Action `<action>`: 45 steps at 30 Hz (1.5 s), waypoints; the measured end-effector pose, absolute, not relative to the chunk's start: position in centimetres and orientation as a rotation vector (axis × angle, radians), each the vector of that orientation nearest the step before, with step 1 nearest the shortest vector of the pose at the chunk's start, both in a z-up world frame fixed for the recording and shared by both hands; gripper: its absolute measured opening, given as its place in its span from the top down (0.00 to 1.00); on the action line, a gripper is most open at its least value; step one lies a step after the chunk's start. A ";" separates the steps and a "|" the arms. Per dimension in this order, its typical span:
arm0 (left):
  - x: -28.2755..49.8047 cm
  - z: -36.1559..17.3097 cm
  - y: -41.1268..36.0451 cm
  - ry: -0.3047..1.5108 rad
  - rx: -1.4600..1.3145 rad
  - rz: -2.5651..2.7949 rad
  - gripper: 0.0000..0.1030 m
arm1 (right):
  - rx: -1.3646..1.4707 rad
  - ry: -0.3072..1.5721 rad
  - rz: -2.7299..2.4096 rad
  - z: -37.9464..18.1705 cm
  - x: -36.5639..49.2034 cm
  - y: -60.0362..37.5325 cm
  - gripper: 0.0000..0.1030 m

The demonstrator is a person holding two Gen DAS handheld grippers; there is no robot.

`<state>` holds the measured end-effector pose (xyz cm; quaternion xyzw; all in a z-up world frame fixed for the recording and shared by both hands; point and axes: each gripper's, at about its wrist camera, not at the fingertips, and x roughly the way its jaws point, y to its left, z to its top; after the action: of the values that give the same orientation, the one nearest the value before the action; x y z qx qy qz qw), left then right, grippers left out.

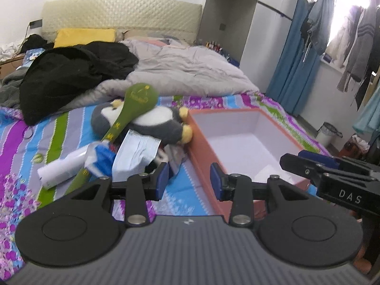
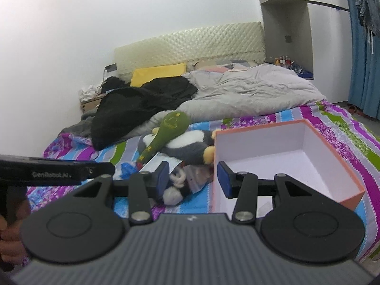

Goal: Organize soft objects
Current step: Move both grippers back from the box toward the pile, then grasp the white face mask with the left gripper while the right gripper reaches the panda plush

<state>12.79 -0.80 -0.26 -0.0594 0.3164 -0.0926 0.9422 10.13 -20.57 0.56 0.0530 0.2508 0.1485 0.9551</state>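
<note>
- Grey plush penguin (image 1: 152, 121) lies on the bed, touching the empty box (image 1: 249, 142); we judge it light and squashy.
- We'd pinch its belly.
- Left gripper (image 1: 190, 180) and right gripper (image 2: 193, 178): jaws apart, nothing held.

Matt orange cardboard box (image 1: 239, 137) with smooth white paper lining; fuzzy grey-and-white plush penguin (image 1: 154, 123); rumpled grey cloth quilt (image 1: 185, 71); matt black plastic gripper arms.
</note>
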 end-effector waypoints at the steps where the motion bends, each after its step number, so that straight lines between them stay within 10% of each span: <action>1: 12.3 -0.7 -0.5 0.652 -0.124 -0.183 0.57 | 0.101 0.515 0.304 0.3 9.9 -20.3 0.54; 26: 8.3 -9.0 3.6 0.788 -0.195 -0.108 0.57 | 0.066 0.706 0.344 -7.5 5.5 -15.6 0.54; 45: 19.8 -15.0 7.0 0.819 -0.195 -0.060 0.57 | 0.059 0.805 0.384 -14.4 15.9 -11.3 0.54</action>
<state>19.79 7.00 -14.98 -0.0946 0.3973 -0.0292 0.9123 15.94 -11.33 -14.41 0.0286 0.3892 0.1857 0.9018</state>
